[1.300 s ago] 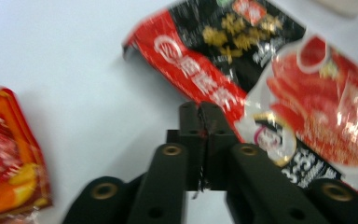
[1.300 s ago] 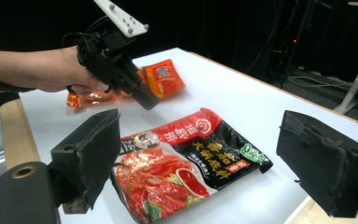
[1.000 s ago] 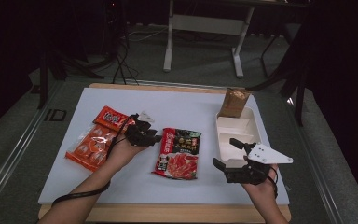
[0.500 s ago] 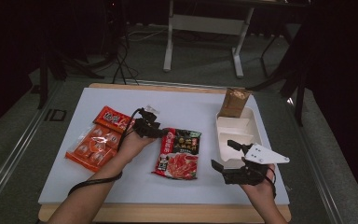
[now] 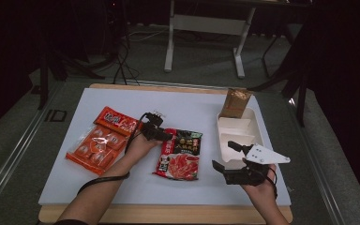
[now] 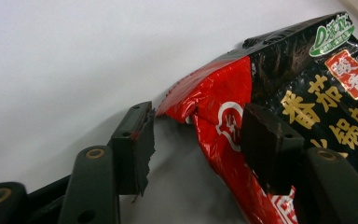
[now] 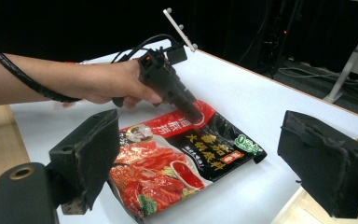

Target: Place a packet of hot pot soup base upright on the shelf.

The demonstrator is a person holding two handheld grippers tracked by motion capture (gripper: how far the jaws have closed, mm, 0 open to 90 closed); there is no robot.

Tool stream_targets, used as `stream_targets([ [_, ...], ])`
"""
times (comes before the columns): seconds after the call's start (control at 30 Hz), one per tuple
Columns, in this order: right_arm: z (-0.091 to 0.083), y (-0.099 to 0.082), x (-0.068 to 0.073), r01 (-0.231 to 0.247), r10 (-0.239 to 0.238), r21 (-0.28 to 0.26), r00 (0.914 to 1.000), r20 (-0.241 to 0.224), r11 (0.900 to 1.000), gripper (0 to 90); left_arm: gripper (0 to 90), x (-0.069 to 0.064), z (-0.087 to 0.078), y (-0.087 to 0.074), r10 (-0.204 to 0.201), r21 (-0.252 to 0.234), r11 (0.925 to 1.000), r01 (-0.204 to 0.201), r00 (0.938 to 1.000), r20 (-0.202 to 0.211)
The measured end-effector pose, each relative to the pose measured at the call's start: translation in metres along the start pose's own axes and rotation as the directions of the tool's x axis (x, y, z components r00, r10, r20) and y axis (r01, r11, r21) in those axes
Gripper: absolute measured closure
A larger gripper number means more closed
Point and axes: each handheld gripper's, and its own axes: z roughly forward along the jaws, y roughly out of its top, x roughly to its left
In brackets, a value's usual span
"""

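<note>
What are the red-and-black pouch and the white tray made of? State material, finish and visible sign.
Red-and-black pouch: apparently glossy printed plastic film; it crinkles and glints at the corner between the left gripper's open jaws. White tray: apparently matte moulded plastic or foam, with dull, uniform walls; which one is unclear.

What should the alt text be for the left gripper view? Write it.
Open black tongs straddle the red top corner of a red-and-black sauce packet lying on a white table. One jaw rests on the packet's printed face; the other stands beside its crumpled corner, not yet closed on it.
</note>
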Motion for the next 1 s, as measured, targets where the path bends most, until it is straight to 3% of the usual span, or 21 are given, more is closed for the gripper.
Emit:
stream_targets([
  [0.17,0.001,0.000,-0.001,-0.004,0.004,0.005,1.0000,0.000,1.0000,13.2,53.4,-0.002,0.001,0.002,0.002,0.008,1.0000,-0.002,1.0000,0.009],
  [0.23,0.001,-0.001,-0.001,-0.004,0.004,0.007,1.0000,-0.001,1.0000,13.3,56.1,-0.005,0.001,0.002,0.029,0.019,0.9994,-0.028,0.9995,-0.011],
  [0.37,0.003,-0.001,-0.001,-0.008,0.008,0.015,1.0000,-0.003,0.9999,13.4,71.0,-0.012,0.002,0.003,0.032,0.047,0.9984,-0.031,0.9993,-0.018],
  [0.5,0.003,-0.001,-0.001,-0.011,0.011,0.015,0.9999,-0.005,0.9998,13.5,79.3,-0.015,0.002,0.004,0.027,0.057,0.9981,-0.025,0.9992,-0.029],
  [0.6,0.003,-0.001,-0.001,-0.014,0.014,0.021,0.9999,-0.001,0.9997,14.2,83.3,-0.016,0.000,0.005,0.020,0.046,0.9988,-0.019,0.9998,-0.009],
  [0.77,0.002,0.000,-0.004,-0.031,0.032,0.015,0.9995,-0.008,0.9994,13.6,86.7,-0.016,-0.010,0.004,0.009,-0.011,0.9999,-0.008,0.9996,0.026],
  [1.0,0.001,0.002,-0.004,-0.038,0.039,0.013,0.9992,-0.008,0.9992,12.6,87.2,-0.026,-0.031,0.007,0.031,-0.071,0.9971,-0.029,0.9990,0.032],
])
